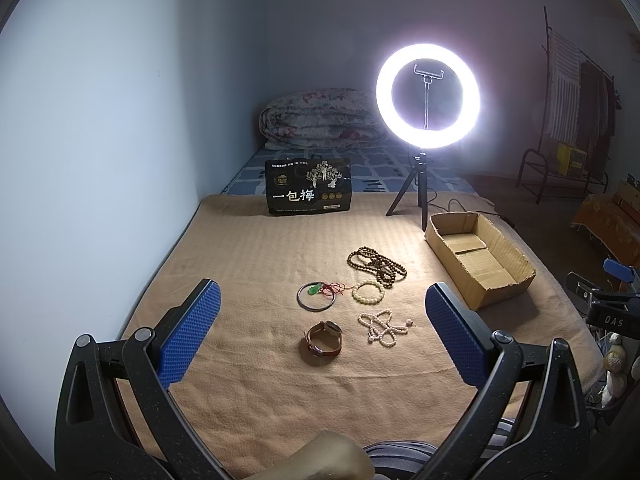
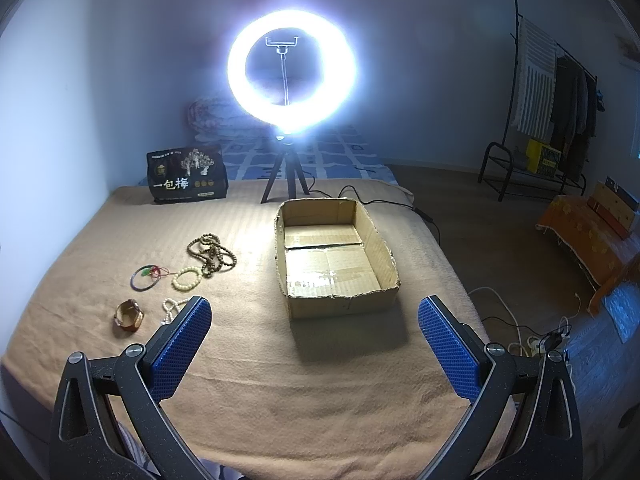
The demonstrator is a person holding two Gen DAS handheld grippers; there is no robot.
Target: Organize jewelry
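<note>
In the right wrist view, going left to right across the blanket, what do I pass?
Watch → metal bangle → pale bead bracelet → brown bead necklace → cardboard box. The white bead strand is left out: the gripper's finger partly hides it.

Dim room, glaring ring light [image 1: 427, 93], blown-out halo, fisheye-curved dark edges

Left tongs [image 1: 323, 330] and right tongs [image 2: 315, 344], both wide apart, empty.
</note>
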